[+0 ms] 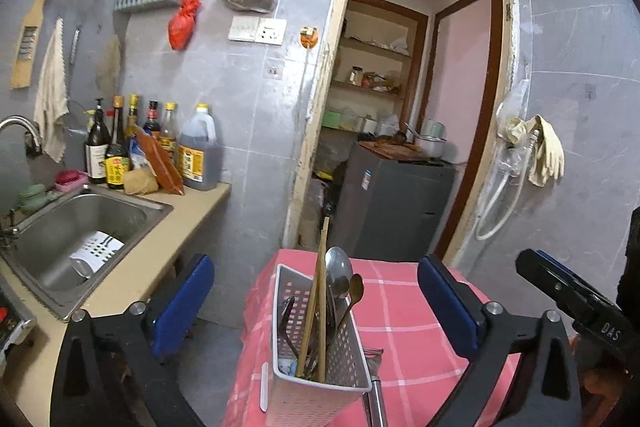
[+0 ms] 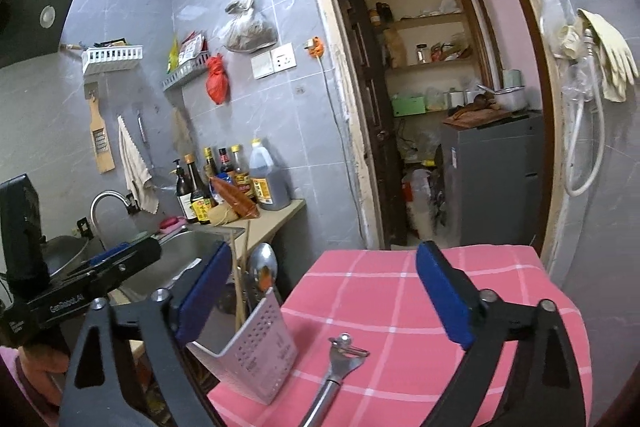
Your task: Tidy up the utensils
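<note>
Both my grippers, left and right, gape wide, holding nothing. Steel peeler lies loose on the pink cloth beside the holder: light, stiff, slick, so I'd pinch mid-handle. Spoons and chopsticks already stand inside

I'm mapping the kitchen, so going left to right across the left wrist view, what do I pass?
Sink → oil jug → utensil caddy → grey fridge → rubber glove.
</note>
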Available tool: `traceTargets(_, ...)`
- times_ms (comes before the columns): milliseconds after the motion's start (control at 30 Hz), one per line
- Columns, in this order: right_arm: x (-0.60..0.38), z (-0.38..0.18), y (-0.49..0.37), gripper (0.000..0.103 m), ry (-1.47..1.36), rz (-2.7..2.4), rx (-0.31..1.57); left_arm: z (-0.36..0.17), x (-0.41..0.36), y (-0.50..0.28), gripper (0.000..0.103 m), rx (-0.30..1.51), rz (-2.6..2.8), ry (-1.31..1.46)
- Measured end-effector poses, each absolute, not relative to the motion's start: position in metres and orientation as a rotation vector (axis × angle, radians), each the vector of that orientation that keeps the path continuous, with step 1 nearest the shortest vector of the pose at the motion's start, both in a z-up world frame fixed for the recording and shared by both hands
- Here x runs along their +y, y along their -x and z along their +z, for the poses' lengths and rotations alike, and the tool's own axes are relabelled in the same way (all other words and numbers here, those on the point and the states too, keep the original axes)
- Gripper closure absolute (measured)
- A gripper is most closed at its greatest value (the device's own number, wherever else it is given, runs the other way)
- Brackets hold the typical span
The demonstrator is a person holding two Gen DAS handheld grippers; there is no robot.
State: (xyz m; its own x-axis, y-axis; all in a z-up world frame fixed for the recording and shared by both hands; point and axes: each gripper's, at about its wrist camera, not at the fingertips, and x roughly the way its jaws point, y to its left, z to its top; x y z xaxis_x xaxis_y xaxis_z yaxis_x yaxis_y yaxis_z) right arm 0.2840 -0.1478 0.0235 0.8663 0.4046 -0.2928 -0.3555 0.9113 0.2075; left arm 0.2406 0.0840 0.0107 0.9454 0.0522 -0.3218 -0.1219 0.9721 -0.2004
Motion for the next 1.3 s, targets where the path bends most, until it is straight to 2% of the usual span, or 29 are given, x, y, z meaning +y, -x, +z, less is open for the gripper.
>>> traceTargets(133,-0.157,0.015,-0.283,0.004,-0.138,0.396,0.359,0.005,0.079,-0.232,0.0,0.316,0.123,0.241)
traceTargets(500,-0.171,-0.032,-0.29,0.003,-0.127,0.398,0.494,-0.024,0.064,-0.212,0.0,0.355,0.226,0.255)
traceTargets(867,-0.169,-0.09,-0.298,0.003,-0.129,0.422,0.637,-0.064,0.061,-0.208,0.0,0.47,0.286,0.255)
traceTargets(1300,-0.159,-0.138,-0.322,0.003,-0.116,0.437,0.819,-0.113,0.056,-0.227,0.0,0.696,0.223,0.293)
